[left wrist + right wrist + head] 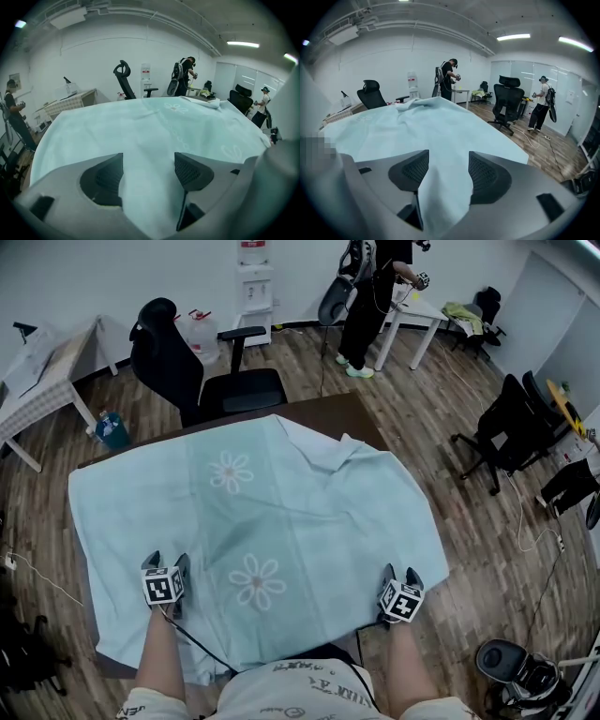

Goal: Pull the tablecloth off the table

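The pale aqua tablecloth (pixel 281 512), printed with white daisies and folded back at its far corner, drapes over the dark tabletop (pixel 328 413), while the left gripper (pixel 169 561) and the right gripper (pixel 400 573), jaws spread wide, straddle unpinched cloth near the tabletop's near edge.

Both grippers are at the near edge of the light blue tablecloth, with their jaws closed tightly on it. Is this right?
Not fully. Both grippers are at the near edge of the light blue tablecloth, but their jaws stand open, cloth between them. The left gripper and the right gripper each show this in their own view.
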### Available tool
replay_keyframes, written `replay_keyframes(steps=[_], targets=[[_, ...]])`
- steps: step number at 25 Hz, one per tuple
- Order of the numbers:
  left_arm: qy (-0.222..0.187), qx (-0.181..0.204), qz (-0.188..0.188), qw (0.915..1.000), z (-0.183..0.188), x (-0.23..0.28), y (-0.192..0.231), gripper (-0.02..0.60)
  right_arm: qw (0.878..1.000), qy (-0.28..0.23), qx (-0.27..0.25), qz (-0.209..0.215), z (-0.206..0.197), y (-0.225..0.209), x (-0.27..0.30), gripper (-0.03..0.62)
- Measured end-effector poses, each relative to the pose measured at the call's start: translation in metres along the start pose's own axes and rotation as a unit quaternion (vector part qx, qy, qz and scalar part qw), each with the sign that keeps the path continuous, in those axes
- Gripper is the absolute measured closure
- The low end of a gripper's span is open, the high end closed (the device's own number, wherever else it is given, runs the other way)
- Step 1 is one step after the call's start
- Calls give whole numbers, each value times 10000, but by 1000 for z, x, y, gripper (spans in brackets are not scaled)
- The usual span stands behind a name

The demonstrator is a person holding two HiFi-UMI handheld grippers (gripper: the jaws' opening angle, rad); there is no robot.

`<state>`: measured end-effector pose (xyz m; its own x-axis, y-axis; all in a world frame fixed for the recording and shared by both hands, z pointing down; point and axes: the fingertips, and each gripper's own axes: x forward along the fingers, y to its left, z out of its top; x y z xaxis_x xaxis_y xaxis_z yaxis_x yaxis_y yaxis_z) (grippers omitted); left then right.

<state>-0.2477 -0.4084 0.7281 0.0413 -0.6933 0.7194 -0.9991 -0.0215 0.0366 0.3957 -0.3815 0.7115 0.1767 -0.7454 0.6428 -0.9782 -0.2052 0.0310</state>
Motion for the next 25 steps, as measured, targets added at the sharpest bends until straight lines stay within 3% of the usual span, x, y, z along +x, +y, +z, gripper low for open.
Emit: replay_keyframes(steps=[7,11,20,22,25], targets=[[331,-59,105,9994,-21,16,15,245,9964,633,566,13,-25,-12,23,335],[187,-414,-19,9990,-25,20,17,245,9947,902,499,-11,-35,-14,31,335],[123,-425,-73,9990,-24,22,19,257,9911,1242,468,55,-35,-11,35,332],[214,-424,-138,9988,-24,21,15,341,9908,1273,447,48,-35,-12,34,338],[367,-450,-308,9978,-23,20,3,525,9914,1246,392,46,-34,-8,34,367]])
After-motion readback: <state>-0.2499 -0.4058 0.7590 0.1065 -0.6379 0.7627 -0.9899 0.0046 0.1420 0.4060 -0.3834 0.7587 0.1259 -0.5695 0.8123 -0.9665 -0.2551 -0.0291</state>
